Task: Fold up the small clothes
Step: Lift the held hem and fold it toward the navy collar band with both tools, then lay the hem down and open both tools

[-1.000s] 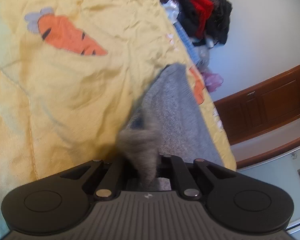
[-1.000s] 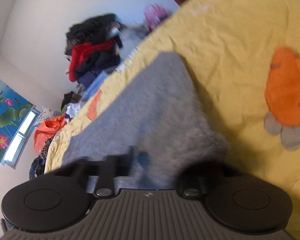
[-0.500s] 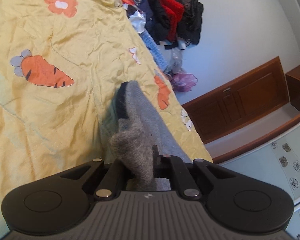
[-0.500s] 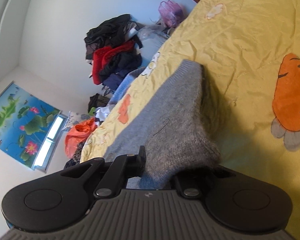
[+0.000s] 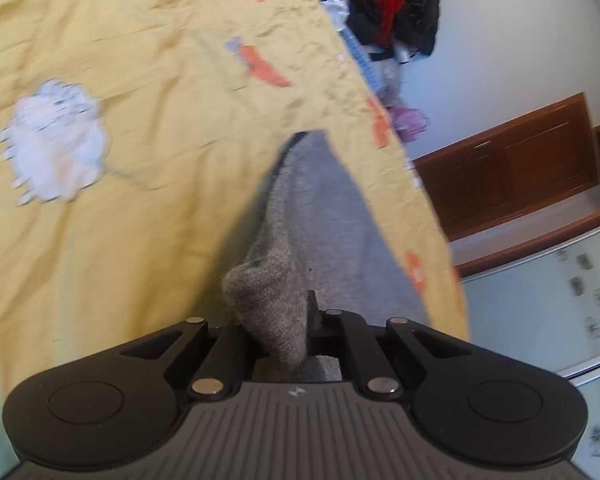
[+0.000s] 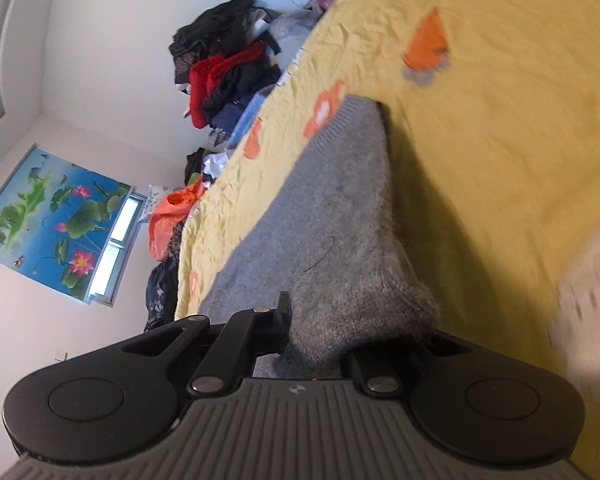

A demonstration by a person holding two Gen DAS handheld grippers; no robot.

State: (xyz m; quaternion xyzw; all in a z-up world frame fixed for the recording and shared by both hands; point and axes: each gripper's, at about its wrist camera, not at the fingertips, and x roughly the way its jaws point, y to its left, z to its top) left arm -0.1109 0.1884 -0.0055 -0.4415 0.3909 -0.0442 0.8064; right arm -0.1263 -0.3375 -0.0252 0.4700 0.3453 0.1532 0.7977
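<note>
— While both tongs pinch it, where is the grey knit garment (image 5: pixel 332 216)?

— Stretched over the yellow quilt (image 5: pixel 148 80), near its edge. The left gripper (image 5: pixel 284 336) is clamped on one bunched corner, the right gripper (image 6: pixel 316 340) on another.

— Any containers?

— None visible, only a clothes pile (image 6: pixel 228 68) against the wall.

— Free room?

— Bare quilt beside the garment.

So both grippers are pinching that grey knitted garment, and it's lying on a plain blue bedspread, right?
Not quite. Both the left gripper and the right gripper are shut on the grey knitted garment, but the bedspread is yellow with orange carrot and flower prints, not plain blue. Both wrist views show it.
</note>
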